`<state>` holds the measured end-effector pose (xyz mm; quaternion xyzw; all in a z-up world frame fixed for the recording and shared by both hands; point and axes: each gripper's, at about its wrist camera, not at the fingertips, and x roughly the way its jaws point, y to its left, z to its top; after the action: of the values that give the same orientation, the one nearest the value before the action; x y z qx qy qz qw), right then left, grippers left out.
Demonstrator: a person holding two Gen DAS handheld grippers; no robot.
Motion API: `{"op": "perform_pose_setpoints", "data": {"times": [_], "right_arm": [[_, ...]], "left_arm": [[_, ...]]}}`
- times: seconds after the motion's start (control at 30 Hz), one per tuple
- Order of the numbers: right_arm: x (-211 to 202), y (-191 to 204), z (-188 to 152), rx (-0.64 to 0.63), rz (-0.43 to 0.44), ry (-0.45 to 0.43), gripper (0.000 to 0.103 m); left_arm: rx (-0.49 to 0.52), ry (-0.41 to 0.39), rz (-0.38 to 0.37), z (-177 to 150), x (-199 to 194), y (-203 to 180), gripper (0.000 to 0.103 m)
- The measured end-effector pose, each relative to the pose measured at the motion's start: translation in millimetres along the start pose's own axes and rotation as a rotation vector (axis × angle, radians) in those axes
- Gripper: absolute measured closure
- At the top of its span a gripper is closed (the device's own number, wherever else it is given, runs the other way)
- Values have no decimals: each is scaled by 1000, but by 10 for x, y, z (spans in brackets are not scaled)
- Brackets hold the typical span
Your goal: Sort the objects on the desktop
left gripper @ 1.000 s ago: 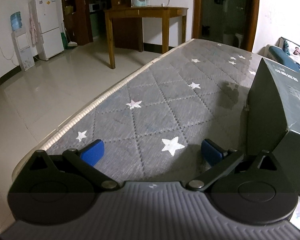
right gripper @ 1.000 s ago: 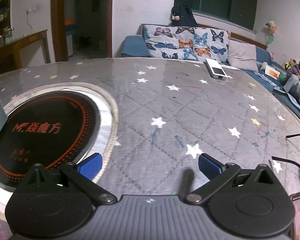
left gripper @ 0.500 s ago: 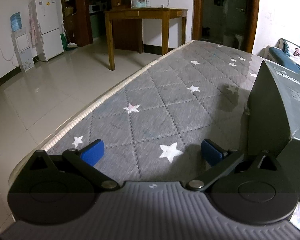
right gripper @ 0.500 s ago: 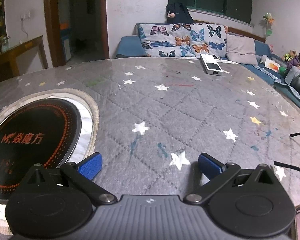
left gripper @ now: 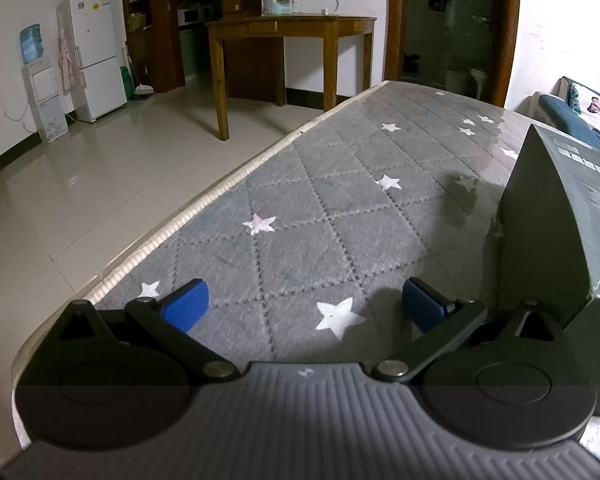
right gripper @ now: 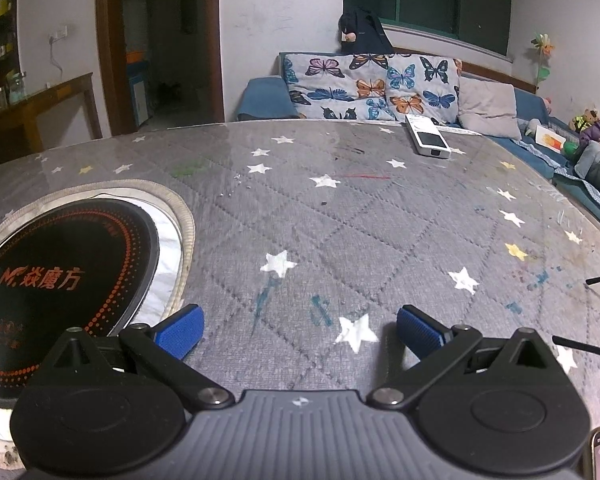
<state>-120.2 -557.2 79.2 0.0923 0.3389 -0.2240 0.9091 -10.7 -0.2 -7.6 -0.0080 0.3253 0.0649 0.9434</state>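
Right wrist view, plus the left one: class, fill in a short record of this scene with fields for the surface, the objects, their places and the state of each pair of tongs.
surface: grey star-patterned table cover
built-in item: round black cooktop, sunk in the table at the view's left
far object: white device, near the far edge by the sofa
near left tongs: dark grey box, just to their right
left tongs: open, empty
right tongs: open, empty

The desk [right gripper: 380, 216] wears a grey quilted cover with white stars. A dark grey box [left gripper: 560, 216] stands on it. The cooktop [right gripper: 60, 280] is black with orange dots. Cushions [right gripper: 372, 84] show butterflies.
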Motion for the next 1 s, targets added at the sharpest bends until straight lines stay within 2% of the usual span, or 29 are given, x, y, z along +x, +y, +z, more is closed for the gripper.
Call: {"op": "perform_pose_setpoints", "data": {"times": [1.0], "right_arm": [[-4, 2, 3, 1, 0, -1, 0]], "left_arm": [[-9, 0, 0, 7, 5, 2, 0]]}}
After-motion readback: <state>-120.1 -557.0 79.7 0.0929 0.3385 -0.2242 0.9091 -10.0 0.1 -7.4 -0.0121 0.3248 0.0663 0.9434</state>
